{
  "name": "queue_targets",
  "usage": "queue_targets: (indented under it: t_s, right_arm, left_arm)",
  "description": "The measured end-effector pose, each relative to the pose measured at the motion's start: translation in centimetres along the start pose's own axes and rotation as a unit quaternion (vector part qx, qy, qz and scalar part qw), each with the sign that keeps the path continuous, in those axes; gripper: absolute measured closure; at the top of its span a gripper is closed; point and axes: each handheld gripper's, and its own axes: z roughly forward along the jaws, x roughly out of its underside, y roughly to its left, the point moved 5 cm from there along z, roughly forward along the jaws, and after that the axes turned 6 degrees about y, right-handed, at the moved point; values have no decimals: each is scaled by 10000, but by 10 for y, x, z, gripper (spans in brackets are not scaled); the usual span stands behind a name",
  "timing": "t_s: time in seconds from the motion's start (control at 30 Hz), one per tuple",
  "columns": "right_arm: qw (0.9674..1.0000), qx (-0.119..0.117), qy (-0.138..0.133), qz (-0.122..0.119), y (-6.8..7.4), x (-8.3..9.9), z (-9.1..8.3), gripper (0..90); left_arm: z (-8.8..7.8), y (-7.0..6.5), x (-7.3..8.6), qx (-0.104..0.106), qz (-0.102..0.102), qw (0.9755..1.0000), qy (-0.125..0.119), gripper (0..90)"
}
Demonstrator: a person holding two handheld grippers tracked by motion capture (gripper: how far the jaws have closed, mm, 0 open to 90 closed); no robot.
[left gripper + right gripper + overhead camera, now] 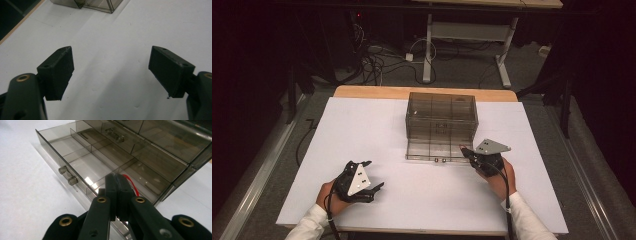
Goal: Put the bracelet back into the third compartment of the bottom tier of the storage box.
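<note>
Two grippers work here: the right gripper [117, 195], jaws closed on a thin red thing [131, 183], hangs over the pulled-out drawer [82, 157] of the clear box [441, 116], seemingly to drop it in, while the left gripper [111, 72] rests open-jawed on the tabletop [362, 130].

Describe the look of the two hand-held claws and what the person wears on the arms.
Both claws are black. The left claw and the right claw each carry a grey three-cornered plate on top, with small dark marks on it, and trail a black cable along the forearm. Their flat rectangular pads sit on arms with brass-coloured rivets. The sleeves are white.
</note>
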Motion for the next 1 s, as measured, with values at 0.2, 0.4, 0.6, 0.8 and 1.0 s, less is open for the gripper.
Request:
queue_targets:
  t_s: [0.2,0.4,0.6,0.8,1.0]
  right_arm:
    - [10000,39,76,9,-2,3,5,900]
    - [9999,71,124,6,-3,4,9,900]
    - [9998,110,153,15,-3,4,11,889]
    - [9999,98,117,13,-3,4,9,873]
    - [9999,114,62,20,-3,3,6,873]
  left_arm:
    - [1,-1,0,15,-3,10000,16,196]
    - [2,-1,0,36,9,10000,32,196]
    - [2,-1,0,40,-5,10000,25,196]
    - [2,-2,-1,49,-17,10000,15,197]
    - [2,-2,-1,46,-17,10000,17,196]
